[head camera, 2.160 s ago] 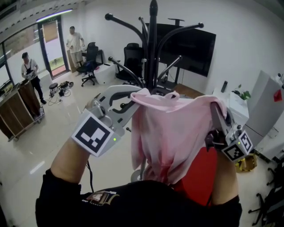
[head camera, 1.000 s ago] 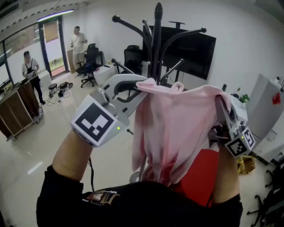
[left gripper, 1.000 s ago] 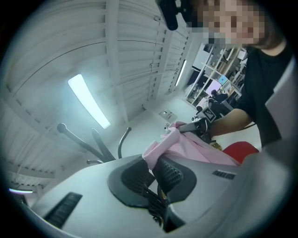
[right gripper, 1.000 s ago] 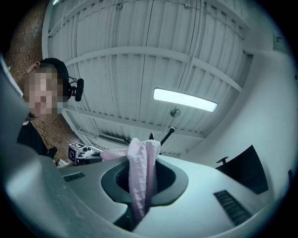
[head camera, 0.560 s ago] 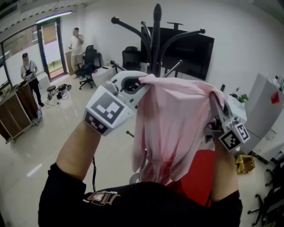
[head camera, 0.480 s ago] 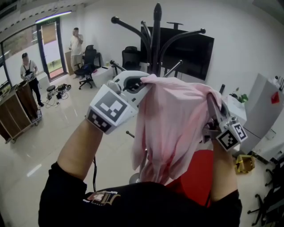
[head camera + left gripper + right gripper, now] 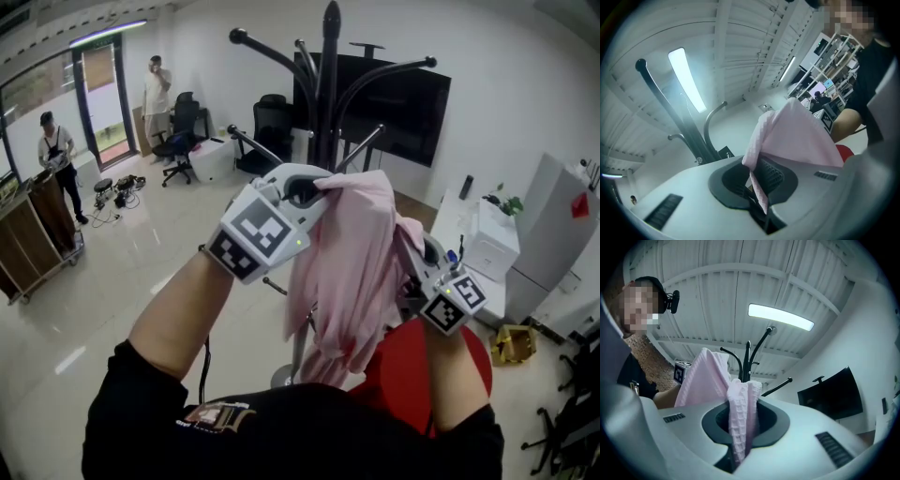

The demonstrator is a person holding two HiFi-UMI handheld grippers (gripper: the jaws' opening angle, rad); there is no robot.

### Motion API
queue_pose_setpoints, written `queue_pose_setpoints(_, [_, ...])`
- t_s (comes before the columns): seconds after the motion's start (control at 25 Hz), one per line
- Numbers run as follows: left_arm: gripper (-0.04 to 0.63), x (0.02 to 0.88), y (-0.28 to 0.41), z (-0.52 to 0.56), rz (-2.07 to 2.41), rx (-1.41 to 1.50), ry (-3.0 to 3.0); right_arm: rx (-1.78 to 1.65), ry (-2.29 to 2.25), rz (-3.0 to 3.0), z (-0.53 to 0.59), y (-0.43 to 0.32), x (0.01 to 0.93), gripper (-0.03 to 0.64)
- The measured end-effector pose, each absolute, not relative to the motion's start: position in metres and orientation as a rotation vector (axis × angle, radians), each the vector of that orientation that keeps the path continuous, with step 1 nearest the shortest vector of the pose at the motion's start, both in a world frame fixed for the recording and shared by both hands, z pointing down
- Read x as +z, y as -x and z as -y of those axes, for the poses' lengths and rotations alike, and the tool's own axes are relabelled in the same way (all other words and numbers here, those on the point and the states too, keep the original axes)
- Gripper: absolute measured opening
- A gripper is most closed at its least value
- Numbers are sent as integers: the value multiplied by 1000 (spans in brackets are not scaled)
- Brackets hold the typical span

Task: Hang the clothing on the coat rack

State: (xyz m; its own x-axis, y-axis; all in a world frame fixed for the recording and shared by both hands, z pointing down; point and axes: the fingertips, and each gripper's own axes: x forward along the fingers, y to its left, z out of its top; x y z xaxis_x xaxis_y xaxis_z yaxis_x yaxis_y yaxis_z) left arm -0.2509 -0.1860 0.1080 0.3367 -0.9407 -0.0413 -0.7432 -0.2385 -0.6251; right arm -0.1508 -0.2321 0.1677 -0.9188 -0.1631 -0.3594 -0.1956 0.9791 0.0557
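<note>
Both hands have drawn together since the earlier frames: the left gripper (image 7: pixel 307 190) has slid rightward toward the post of the coat rack (image 7: pixel 324 94), and the right gripper (image 7: pixel 419 267) has dropped and come inward. The pink garment (image 7: pixel 352 272), spread wide between them before, now hangs as a narrow, bunched drape. On the left, the left gripper's jaws are clamped almost together on a thin edge of the waffle-knit cloth, as its own view shows, with the coat rack rising beyond. Between the two grippers the pink garment sags in front of the coat rack, below its upper hooks and not yet on any of them. On the right, the right gripper pinches a thicker folded wad of the same fabric, its jaws closed on it. The cloth looks light, soft and limp, so it will likely slump wherever it is unsupported and could slide off a smooth hook. The collar or a shoulder edge, kept taut between the two pinches, seems the sensible hold while a loop is lifted over a hook tip.
</note>
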Motion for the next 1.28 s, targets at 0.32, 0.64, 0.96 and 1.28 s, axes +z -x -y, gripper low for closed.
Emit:
queue_pose_setpoints(0.32, [12, 138, 235, 168, -1432, -435, 2142, -84, 21, -2777, 186, 169, 211, 29])
queue_pose_setpoints(0.64, [12, 168, 199, 156, -1355, -200, 2313, -277, -80, -2683, 160, 170, 213, 29])
queue_pose_setpoints(0.96, [17, 181, 205, 131, -1168, 289, 2633, -346, -47, -2599, 177, 147, 212, 41])
queue_pose_setpoints(1.28, [17, 241, 244, 121, -1323, 334, 2718, -412, -30, -2558, 191, 128, 220, 114])
